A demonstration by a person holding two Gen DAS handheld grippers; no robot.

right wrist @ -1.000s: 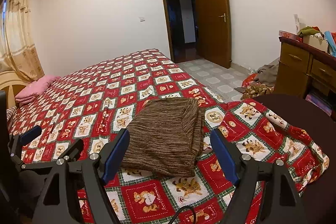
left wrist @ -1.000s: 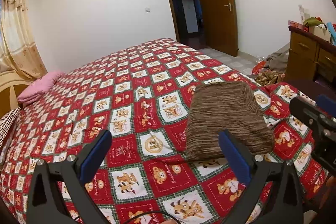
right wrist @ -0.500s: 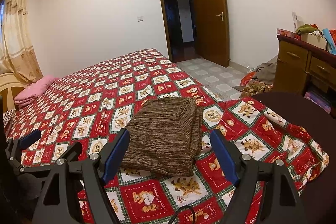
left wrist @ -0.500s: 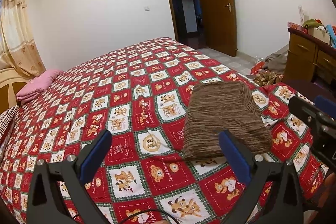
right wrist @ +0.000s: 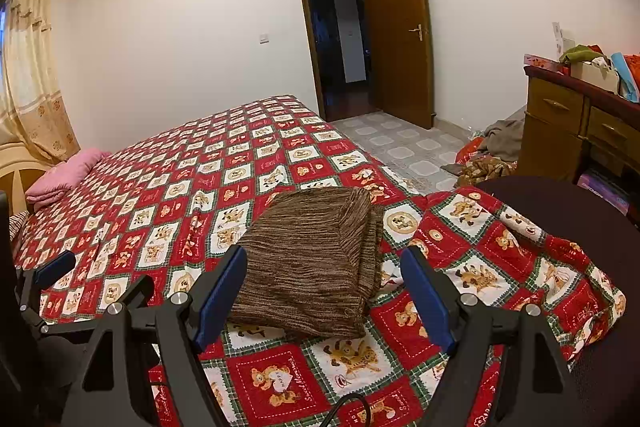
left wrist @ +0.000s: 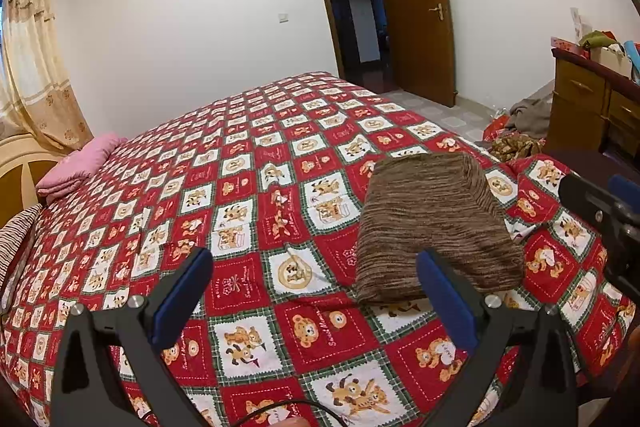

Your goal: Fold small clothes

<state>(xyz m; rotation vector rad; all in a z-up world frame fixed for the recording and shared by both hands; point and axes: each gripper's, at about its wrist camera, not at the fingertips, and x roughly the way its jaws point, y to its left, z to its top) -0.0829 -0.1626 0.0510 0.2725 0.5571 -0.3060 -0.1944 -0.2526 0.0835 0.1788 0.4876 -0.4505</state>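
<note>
folded garment (right wrist: 312,259) on bed (right wrist: 168,195), near edge | pillow (right wrist: 64,173) far left | dresser (right wrist: 560,131) right

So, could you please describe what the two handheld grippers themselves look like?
Both match. The left gripper and right gripper each have a matte black frame forking into two angular arms, silver bolt heads at the joints, and flat blue pads lining the jaws. A thin black cable loops at the base of each.

No displacement of any object is observed between the earlier views and the present ones; the only difference is a slight shift of framing in both wrist views, in which the brown folded garment (right wrist: 308,263) and the open door (right wrist: 400,27) sit marginally displaced within each picture.
</note>
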